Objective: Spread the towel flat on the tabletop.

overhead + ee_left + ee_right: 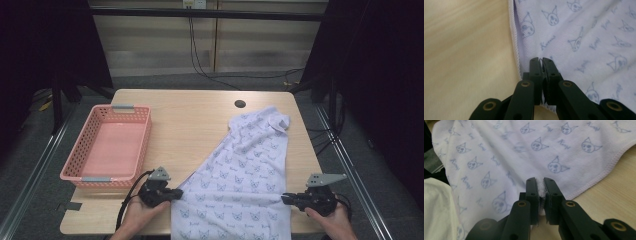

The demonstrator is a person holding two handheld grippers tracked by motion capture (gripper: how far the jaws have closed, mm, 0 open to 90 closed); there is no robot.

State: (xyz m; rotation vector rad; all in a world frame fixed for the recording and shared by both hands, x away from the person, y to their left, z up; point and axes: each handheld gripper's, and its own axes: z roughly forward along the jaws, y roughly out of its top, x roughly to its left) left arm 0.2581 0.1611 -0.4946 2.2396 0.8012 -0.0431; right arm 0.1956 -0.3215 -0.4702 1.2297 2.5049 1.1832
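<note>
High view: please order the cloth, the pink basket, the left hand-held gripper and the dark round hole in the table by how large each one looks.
1. Cloth, the largest.
2. Pink basket, somewhat smaller in area.
3. Left hand-held gripper, much smaller; it is nearer the camera, so it may look bigger than it is.
4. Hole, the smallest.

On the light wooden table (200, 125) with rounded corners there is one pale lilac cloth (245, 175) printed with small blue cat faces and one empty pink plastic basket (77, 165) with perforated walls. Two black two-jaw grippers are in play, the left gripper (176, 192) and the right gripper (286, 198), each carried by one hand, so two hands. The tabletop has one round dark cable hole (240, 104), and one black cable trails from each gripper.
</note>
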